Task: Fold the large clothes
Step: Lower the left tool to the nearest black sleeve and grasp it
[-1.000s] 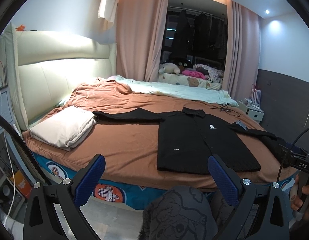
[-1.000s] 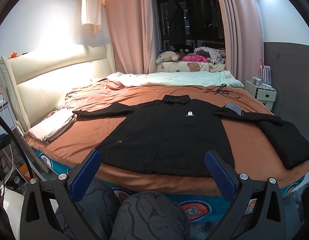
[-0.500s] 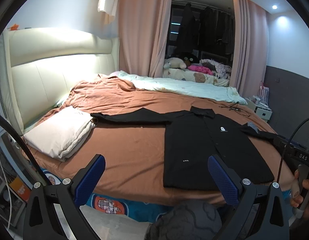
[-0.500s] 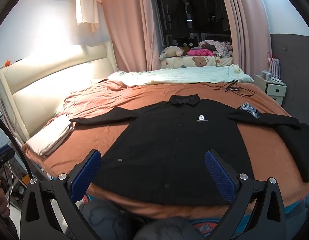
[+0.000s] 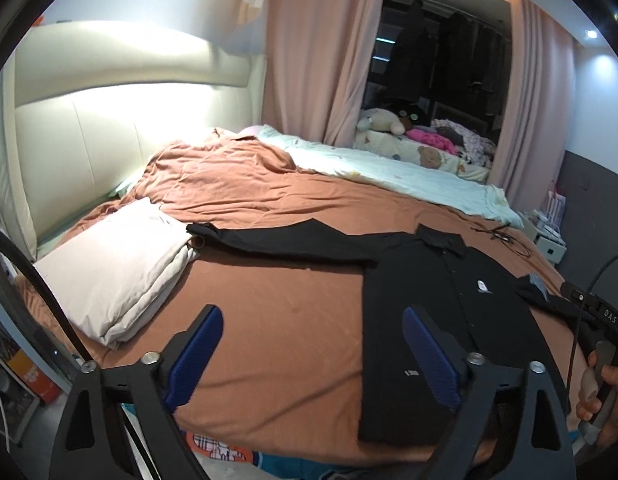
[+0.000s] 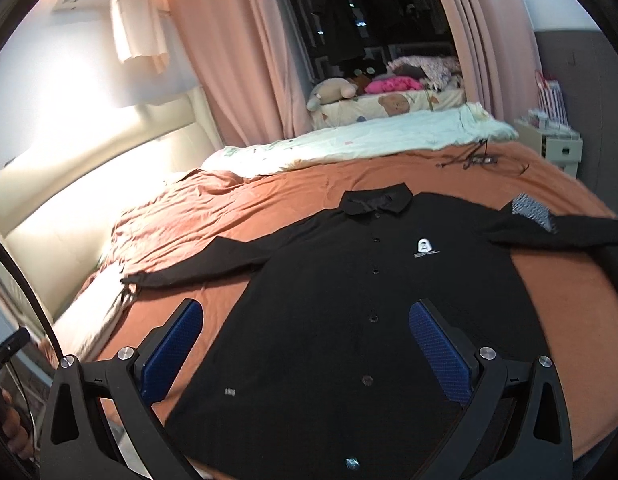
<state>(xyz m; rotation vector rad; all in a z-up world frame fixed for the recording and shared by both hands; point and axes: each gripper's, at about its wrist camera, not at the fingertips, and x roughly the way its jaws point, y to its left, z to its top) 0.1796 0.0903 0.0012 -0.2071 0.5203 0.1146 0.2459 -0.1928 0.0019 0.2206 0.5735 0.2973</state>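
Soft, limp black shirt (image 6: 349,300) spread flat; best pinched at hem corners, seven and five o'clock. Left gripper (image 5: 313,354) closing on nothing, right gripper (image 6: 305,348) agape, empty

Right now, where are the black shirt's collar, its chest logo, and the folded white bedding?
collar (image 6: 376,203), right wrist view, middle of the collar band.
chest logo (image 6: 423,246), right wrist view, on the white emblem.
folded white bedding (image 5: 113,264), left wrist view, top face.
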